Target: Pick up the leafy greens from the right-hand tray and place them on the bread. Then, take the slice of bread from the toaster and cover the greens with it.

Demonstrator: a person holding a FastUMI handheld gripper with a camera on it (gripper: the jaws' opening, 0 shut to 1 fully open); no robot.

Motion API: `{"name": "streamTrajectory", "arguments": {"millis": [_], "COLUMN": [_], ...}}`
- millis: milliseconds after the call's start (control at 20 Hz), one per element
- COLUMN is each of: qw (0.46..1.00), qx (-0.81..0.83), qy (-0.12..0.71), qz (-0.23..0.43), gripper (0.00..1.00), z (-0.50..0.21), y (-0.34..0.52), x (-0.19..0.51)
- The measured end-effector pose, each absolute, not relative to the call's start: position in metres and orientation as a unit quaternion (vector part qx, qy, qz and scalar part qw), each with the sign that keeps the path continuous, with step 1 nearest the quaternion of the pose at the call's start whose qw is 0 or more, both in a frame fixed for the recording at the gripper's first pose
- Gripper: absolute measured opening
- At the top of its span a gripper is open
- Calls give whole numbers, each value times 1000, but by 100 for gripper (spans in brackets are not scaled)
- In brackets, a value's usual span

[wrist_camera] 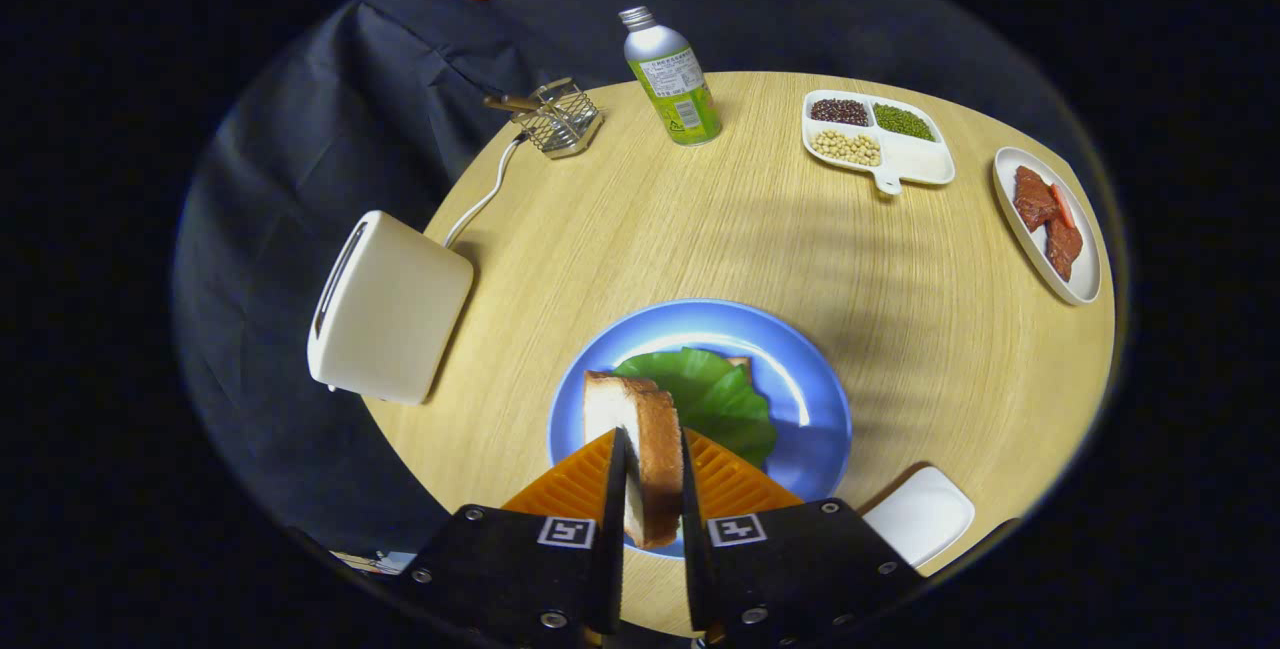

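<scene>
— Gripping what, exactly?

— The gripper (655, 474) was clamped on the slice of bread (648, 449), both fingers (592, 474) pressing its sides, the slice standing on edge over the blue plate (810, 399).

— And the leafy greens (715, 394)?

— They lay on that plate just beyond the fingers, a corner of another bread (741, 362) peeking out behind them.

— The toaster (390, 304)?

— It stood at the table's (640, 229) left edge, well apart from the plate. At the right edge sat a white tray (1088, 274) of red pieces.
</scene>
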State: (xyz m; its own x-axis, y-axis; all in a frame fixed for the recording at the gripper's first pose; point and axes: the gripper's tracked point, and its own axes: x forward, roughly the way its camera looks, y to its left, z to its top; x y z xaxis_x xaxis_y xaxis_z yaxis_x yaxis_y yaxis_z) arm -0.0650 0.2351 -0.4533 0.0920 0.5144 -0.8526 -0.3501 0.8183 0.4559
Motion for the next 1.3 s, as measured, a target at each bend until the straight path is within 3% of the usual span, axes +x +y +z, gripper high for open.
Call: {"name": "streamTrajectory", "arguments": {"millis": [200,350,700,1000,1300], "qw": [769,783,866,944,973], "qx": [30,34,54,35,29], "qy": [587,575,457,290,198], "qz": [251,233,194,153,117], "gripper": [54,61,84,93,96], "z": [-456,-445,-355,-244,-161], "y": [213,204,177,142,115], "x": [-51,-48,-9,31,30]}}
